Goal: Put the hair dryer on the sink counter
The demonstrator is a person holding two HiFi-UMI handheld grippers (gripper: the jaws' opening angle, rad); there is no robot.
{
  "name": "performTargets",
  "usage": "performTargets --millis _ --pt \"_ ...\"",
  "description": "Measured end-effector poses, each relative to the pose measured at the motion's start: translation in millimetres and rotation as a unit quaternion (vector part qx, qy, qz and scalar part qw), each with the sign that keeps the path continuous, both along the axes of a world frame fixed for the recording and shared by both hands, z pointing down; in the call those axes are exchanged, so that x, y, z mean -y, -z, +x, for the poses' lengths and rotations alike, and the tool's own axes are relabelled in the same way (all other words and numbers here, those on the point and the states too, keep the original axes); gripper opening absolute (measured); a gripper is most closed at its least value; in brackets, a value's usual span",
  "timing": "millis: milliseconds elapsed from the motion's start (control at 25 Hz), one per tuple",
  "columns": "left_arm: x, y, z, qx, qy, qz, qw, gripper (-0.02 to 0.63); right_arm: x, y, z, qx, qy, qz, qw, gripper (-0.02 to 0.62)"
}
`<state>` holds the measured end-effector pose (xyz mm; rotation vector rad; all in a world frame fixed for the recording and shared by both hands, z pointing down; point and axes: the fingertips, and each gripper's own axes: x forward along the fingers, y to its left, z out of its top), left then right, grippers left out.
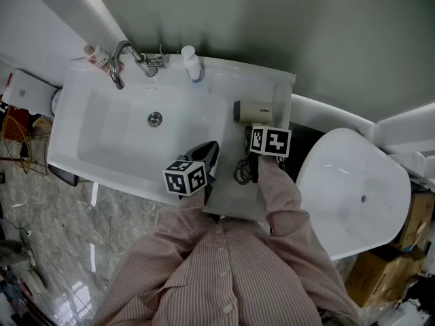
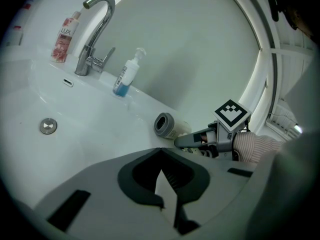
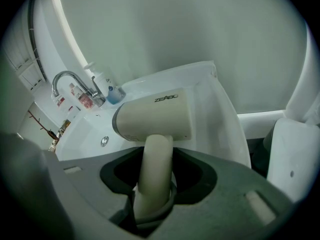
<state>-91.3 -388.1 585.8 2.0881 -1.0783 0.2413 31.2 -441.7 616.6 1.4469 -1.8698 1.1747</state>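
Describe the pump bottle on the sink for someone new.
Find the back ledge of the white sink, by the wall. In the head view, the pump bottle stands right of the chrome faucet. It holds blue liquid; the pink bottle stands left of the faucet.

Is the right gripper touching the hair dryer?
Touching. The right gripper view shows the right gripper with its jaws closed on the handle of the hair dryer, one jaw against each side.
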Motion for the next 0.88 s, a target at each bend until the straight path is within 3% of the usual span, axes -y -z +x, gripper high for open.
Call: performTargets --millis 600,760,880 --pt "-3 6 -1 -0.005 0.004 0.009 0.9999 -0.002 -3 5 2 -0.007 0.003 0.017 1.0 0.195" --pt "-4 10 -1 -0.01 0.001 0.017 0.9998 -0.003 -6 16 3 0.0 0.001 0.044 0.999 0.195" --pt "-5 13 -2 -0.011 -0.003 0.022 0.9997 -0.002 -9 27 8 -0.023 0.004 0.073 0.997 0.193"
